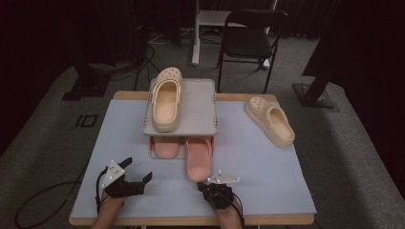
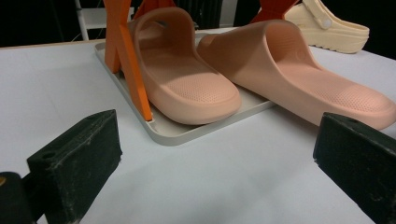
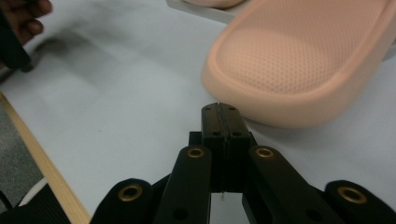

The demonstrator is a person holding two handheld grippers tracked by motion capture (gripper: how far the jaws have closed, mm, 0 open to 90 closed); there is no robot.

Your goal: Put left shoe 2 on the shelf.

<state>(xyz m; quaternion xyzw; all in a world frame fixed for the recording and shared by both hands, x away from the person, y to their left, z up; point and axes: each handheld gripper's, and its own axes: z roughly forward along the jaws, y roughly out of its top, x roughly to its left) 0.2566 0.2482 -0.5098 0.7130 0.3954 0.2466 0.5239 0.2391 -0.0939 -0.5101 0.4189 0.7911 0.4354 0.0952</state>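
The left gripper (image 1: pixel 138 174) has its jaws wide apart and holds nothing; in the left gripper view the two black pads (image 2: pixel 74 163) stand at the two sides of the picture, with bare surface between them. The right gripper (image 3: pixel 223 122) has its jaws pressed together, and nothing is between them. Their tips are just beside the rounded end of a pink slipper (image 3: pixel 299 65), but I cannot tell if they touch it.

Both grippers are low over the near edge of the surface (image 1: pixel 267 171), the left one toward the near left corner, the right one near the middle of that edge. The left hand (image 1: pixel 111 204) and the right hand (image 1: pixel 228 212) come in from the near edge, and each gripper points away from the person, toward the rack.

There are four shoes. Two are pink slippers: one slipper (image 1: pixel 167 147) lies on the lower tray of the small rack (image 1: pixel 200 102), and the other lies beside it, with its near part off the tray and on the surface. Two are cream clogs: one clog (image 1: pixel 166 98) lies on the grey top shelf of the rack, at its left side, and the other clog (image 1: pixel 270 120) lies on the surface near the far right corner, well apart from the rack. The rack has orange legs (image 2: pixel 126 56).
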